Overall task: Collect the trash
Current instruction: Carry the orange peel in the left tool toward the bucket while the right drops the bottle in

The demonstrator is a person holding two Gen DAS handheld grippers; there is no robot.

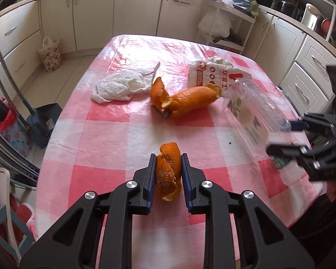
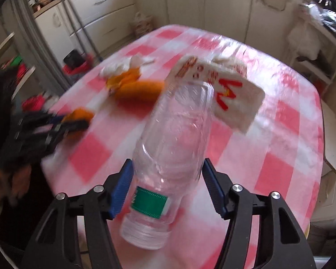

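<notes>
The left gripper is clamped on a small curl of orange peel, its blue pads pressing the peel from both sides. The peel stands with its long axis running away from the camera, over a white square near the table's near edge; whether it rests on the cloth or is lifted off it cannot be told. The left gripper tilts steeply down toward the cloth.

The right gripper straddles a clear plastic bottle. The bottle's long axis runs along the fingers: its capped end with the green label points back toward the wrist, its base points away toward the middle of the table. The jaws stand wide around it; the left pad lies against the bottle's side, while the right pad looks just clear of it, though blur makes this hard to judge. In the left wrist view the bottle slants near the table's right edge, with the right gripper's black fingers reaching in from the right.

Further in, near the table's middle, lies a large orange peel, long axis running left to right. Just left of it is a crumpled white tissue. Toward the far right corner is a white paper bag with red print, touching the large peel's right end.
</notes>
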